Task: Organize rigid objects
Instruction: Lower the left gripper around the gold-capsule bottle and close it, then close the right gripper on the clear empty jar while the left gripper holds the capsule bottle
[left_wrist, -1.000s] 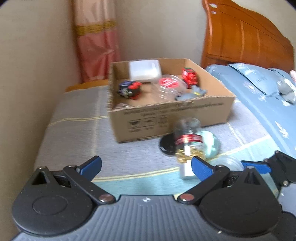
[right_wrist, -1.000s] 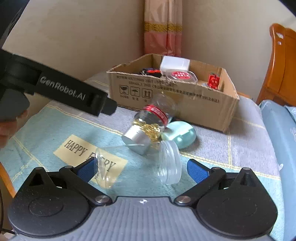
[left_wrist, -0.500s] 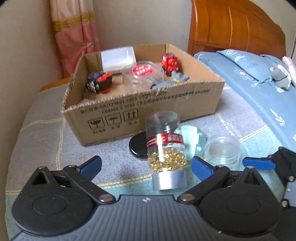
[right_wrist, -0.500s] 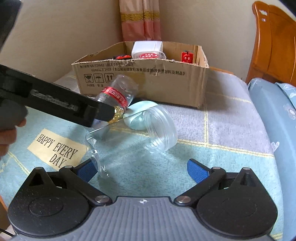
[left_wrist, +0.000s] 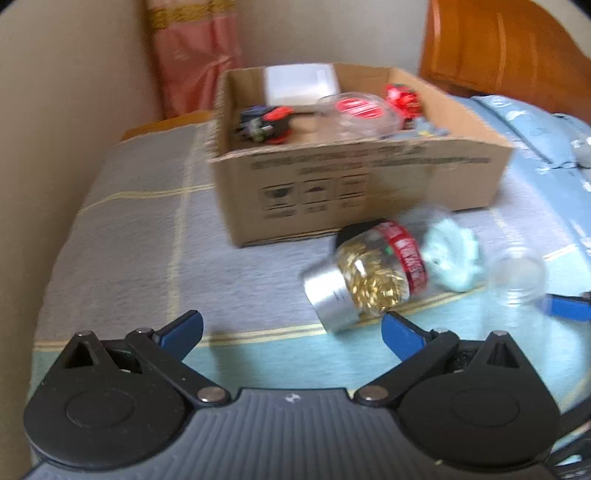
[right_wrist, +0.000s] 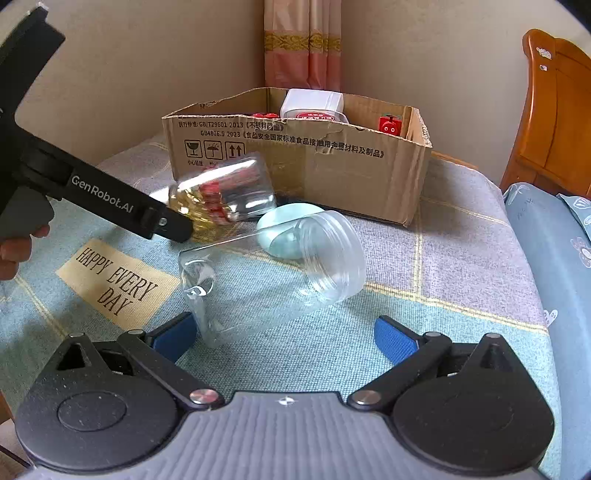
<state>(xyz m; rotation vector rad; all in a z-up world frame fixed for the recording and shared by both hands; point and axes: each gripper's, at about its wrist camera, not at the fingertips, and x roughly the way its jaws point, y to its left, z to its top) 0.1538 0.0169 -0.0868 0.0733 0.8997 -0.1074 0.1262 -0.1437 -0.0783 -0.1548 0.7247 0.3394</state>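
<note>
Both tongs (left_wrist: 291, 328) (right_wrist: 284, 332) spread above checked blanket (right_wrist: 424, 325); curtain (right_wrist: 303, 44) behind.

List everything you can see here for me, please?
cardboard box: one, brown, far end of blanket
white container: one, in box
red-lidded clear tub: one, in box
red toy: one, in box
capsule bottle: one, clear with silver cap, on its side
empty jar: one, clear, on its side
mint disc: one, behind the jars
blanket: one, teal and grey
left gripper: open
right gripper: open
</note>
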